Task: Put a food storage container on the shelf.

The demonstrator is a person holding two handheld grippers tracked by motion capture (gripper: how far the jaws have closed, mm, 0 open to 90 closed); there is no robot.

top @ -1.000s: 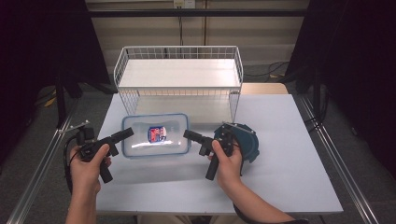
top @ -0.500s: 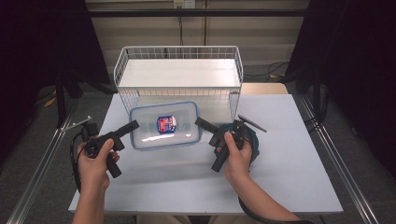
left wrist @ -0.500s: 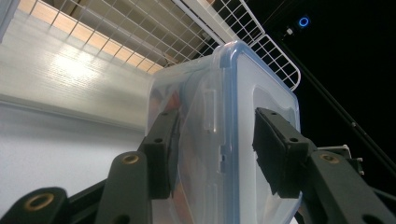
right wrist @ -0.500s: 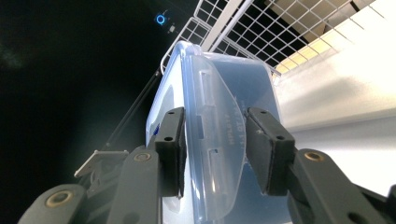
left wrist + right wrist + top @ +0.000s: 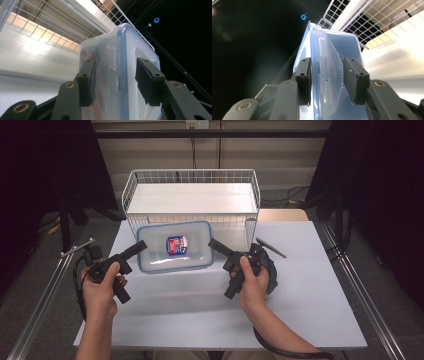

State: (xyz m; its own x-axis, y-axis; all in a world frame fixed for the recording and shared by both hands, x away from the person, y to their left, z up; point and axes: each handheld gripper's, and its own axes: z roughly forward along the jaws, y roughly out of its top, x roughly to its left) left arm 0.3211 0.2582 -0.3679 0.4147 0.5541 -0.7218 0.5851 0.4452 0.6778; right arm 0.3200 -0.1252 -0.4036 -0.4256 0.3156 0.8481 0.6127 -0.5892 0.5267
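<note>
A clear plastic container (image 5: 172, 251) with a blue-rimmed lid hangs above the white table (image 5: 200, 310), just in front of a white wire basket (image 5: 190, 174). Something red and blue (image 5: 176, 245) lies inside it. My left gripper (image 5: 141, 246) is shut on its left end and has closed further on it in the last second. My right gripper (image 5: 213, 243) is shut on its right end. In the left gripper view the black pads (image 5: 86, 82) clamp the container (image 5: 110, 57) across base and lid. The right gripper view shows the same hold on the container (image 5: 329, 50), tilted on edge between the pads (image 5: 353, 80).
The wire basket stands at the back of the table with a white floor inside. A dark teal object (image 5: 271, 270) lies on the table under my right hand. Metal rails (image 5: 37, 305) run along both table sides.
The container has risen off the table and moved toward the basket, carried by both grippers. Both hands have moved up and forward with it.
</note>
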